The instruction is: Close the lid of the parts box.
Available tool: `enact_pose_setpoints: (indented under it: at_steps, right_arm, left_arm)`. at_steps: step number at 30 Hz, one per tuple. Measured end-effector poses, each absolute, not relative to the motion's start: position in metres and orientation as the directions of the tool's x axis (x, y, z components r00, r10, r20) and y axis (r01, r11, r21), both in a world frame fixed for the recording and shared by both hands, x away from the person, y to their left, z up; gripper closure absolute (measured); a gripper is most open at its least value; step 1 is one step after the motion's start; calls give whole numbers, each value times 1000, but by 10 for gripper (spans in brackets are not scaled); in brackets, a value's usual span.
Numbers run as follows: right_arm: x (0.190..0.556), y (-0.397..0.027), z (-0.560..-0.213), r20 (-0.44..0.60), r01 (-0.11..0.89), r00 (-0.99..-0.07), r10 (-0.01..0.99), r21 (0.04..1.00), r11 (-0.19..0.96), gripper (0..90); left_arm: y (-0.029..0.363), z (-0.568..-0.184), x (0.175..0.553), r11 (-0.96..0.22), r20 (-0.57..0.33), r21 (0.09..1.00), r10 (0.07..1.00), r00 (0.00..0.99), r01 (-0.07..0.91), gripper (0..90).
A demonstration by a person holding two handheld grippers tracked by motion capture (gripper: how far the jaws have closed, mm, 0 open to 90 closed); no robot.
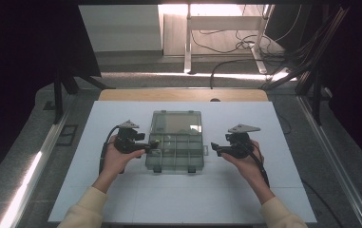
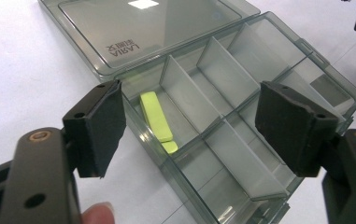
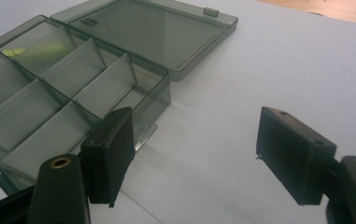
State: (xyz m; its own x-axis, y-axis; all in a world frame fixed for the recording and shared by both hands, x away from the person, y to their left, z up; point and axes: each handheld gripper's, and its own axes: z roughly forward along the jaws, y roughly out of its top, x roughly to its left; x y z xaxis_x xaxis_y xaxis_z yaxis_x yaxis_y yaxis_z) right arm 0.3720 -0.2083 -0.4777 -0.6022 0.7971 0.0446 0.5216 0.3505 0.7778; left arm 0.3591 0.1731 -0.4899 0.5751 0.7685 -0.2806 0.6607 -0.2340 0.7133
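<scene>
where the smoky clear compartment box [image 1: 175, 151] lies near the middle of the white board [image 1: 121, 199], its lid [image 1: 176, 122] is folded flat open on the far side. the tray is split by dividers into two rows of cells. one cell at the left end holds a yellow-green bar [image 2: 156, 115], laid flat with its long axis along the cell; a second, smaller piece of the same colour seems to lie at its near end, though the wall blurs it. the other cells that can be made out look bare. the box's long axis runs left to right across the board. open board is left on every side, widest toward the near edge. the left gripper [image 2: 189, 126] is spread wide over the box's left end, its pads apart from the walls, nothing clasped. the right gripper [image 3: 194, 154] is likewise released, just beside the right end latch tab [image 3: 140, 135], over bare board.
</scene>
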Motion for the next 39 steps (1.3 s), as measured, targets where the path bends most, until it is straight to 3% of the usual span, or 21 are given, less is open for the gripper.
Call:
enact_pose_setpoints:
  at_steps: [27,39]
  right_arm:
    - [393,-193,-480,82,563,-586,806,757,332,236]
    - [408,-182,-474,123,581,-566,815,760,289,241]
  left_arm:
    - [162,-489,375,-211,-242,746,798,552,632,204]
    - [162,-489,392,-176,-292,721,800,524,670,200]
